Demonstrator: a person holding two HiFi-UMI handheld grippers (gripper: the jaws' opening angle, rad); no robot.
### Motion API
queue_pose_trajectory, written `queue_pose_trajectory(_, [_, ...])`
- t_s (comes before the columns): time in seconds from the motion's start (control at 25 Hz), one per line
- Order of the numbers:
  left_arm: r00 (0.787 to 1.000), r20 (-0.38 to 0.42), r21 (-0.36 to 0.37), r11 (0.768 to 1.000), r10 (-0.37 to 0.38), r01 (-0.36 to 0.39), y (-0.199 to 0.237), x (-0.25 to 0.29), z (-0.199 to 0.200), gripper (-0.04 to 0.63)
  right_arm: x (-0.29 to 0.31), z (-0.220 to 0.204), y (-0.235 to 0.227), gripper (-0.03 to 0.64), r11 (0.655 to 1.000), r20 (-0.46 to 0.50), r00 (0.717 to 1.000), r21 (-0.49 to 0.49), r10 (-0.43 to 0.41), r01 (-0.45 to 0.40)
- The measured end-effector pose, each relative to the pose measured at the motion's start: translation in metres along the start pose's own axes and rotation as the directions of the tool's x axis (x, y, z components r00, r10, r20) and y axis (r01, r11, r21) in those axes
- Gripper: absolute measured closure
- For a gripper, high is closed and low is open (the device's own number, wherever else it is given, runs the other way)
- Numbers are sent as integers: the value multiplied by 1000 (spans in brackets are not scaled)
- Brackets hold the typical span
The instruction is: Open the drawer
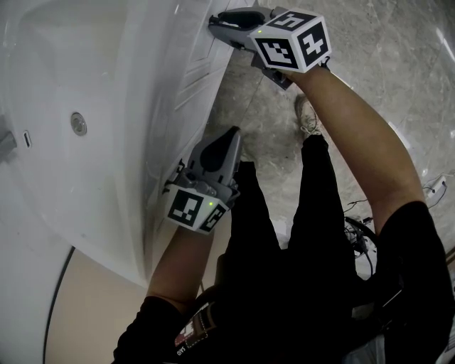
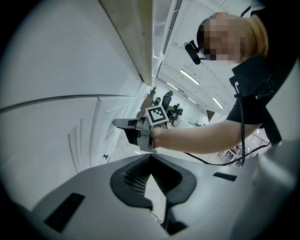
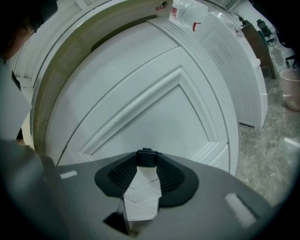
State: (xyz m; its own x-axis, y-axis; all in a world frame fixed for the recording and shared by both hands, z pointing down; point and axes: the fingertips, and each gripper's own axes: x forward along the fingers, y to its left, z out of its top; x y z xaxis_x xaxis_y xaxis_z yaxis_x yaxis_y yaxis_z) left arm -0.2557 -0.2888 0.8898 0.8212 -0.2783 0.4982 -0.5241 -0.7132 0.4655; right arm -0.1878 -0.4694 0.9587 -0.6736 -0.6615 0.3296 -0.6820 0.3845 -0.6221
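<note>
The white cabinet [image 1: 135, 163] fills the head view from 7 to 11 o'clock, with its sink [image 1: 50, 78] on top and a round metal fitting [image 1: 78, 124] in the sink wall at 9 o'clock. Grey stone floor [image 1: 384, 64] takes the 1 to 3 o'clock part. The drawer [image 3: 154, 108] is in the cabinet's front. From my right gripper's camera its panelled white face spreads from centre up to 12 o'clock, and I cannot tell whether it stands out from the frame at all.

My right gripper [image 1: 217, 21] reaches to the cabinet front at 12 o'clock in the head view, its marker cube [image 1: 293, 43] just behind at 1 o'clock. Its jaws are pinching the drawer's small black knob [image 3: 146, 158], which sits square between the two tips.

My left gripper [image 1: 231, 135] hangs near centre, just beside the cabinet's front and well apart from the knob. Its tips are pressed together with nothing in them.

A pale cup [image 3: 290, 89] stands on the floor at 3 o'clock in the right gripper view.
</note>
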Motion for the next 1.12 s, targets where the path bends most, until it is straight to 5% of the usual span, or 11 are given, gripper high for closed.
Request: queue_pose_trajectory(1.12, [999,15,-1,999,-35,35,-18,-1,5,595,-47,-18,-4,492,1000,-9,1000,10,-29,29])
